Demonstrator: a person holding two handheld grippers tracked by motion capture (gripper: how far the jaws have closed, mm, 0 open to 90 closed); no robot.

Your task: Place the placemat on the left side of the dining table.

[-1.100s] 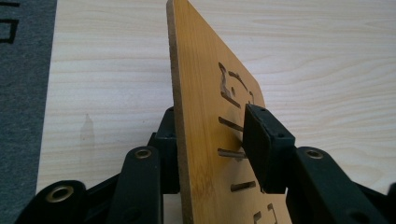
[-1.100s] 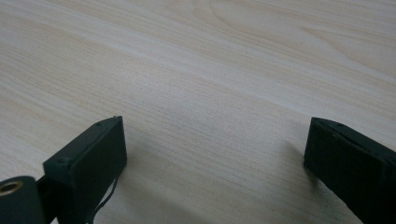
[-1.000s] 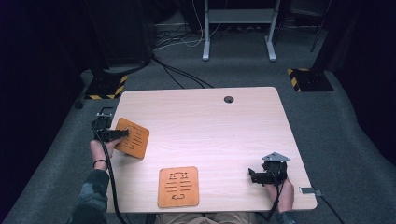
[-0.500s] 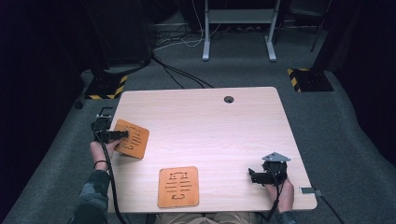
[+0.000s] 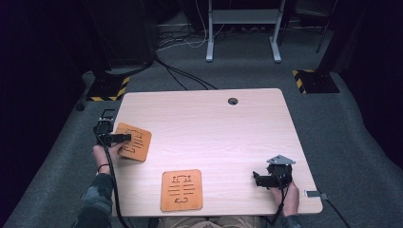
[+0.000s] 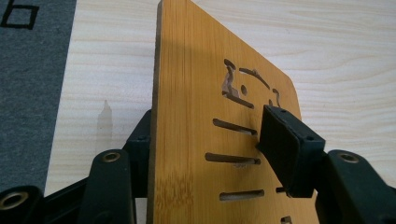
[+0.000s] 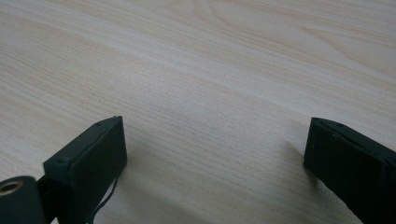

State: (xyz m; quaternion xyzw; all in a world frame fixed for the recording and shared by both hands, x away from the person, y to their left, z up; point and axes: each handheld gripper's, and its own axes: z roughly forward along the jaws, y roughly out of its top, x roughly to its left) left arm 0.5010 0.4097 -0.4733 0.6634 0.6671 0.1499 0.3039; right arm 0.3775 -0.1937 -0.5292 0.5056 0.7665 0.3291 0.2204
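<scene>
Your left gripper [image 6: 210,154], jaws just spreading, straddles the slotted board [image 6: 196,116], pads off, board stretching toward 12 o'clock.

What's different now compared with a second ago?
Little moved. The left gripper has just been opening its jaws, with the left wooden board between them; in the left gripper view its pad looks barely clear of the board's face. The board sits at the same spot on the table's left edge. The second board near the front and the right gripper, jaws wide open, stayed put.
</scene>
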